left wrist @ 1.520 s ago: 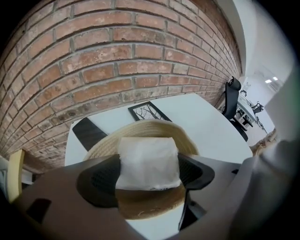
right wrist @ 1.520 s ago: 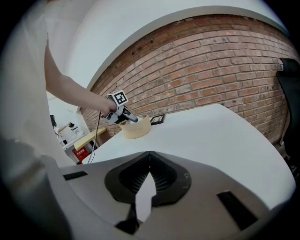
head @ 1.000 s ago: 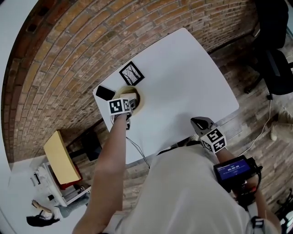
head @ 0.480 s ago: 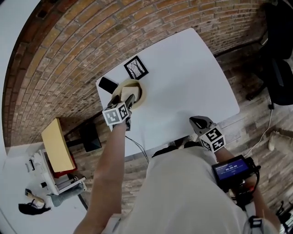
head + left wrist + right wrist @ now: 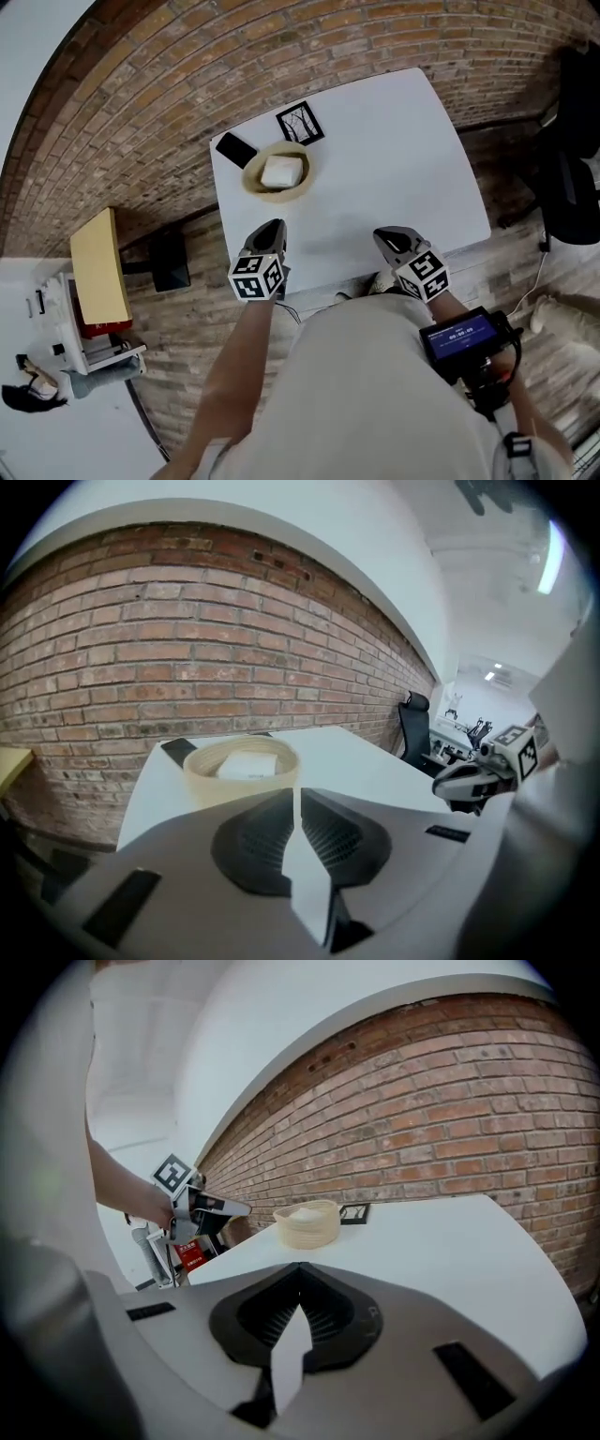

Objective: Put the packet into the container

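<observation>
The packet (image 5: 281, 172) sits in the container (image 5: 253, 181) near the surface's (image 5: 384, 159) far left corner. The left gripper's (image 5: 272, 227) jaws are closing on nothing. The right gripper's (image 5: 384, 236) jaws are pressed together, empty.

Head view:
- Red-brown brick wall (image 5: 187, 84) curving 9 to 1 o'clock.
- White desk (image 5: 394, 159) with rounded corners at centre, far edge against wall.
- Wood-plank floor (image 5: 525, 253) from 3 to 8 o'clock.
- Black office chair (image 5: 572, 178) at 3 o'clock, apart from desk.
- Pale cable (image 5: 539, 281) on floor at 4 o'clock.
- Yellow-topped board (image 5: 94, 267) at 9 o'clock, with white cart (image 5: 89, 342) just below it.
- Dark box (image 5: 169, 262) on floor near desk corner.

Left gripper view:
- White ceiling, strip light (image 5: 553, 560) at 2 o'clock.
</observation>
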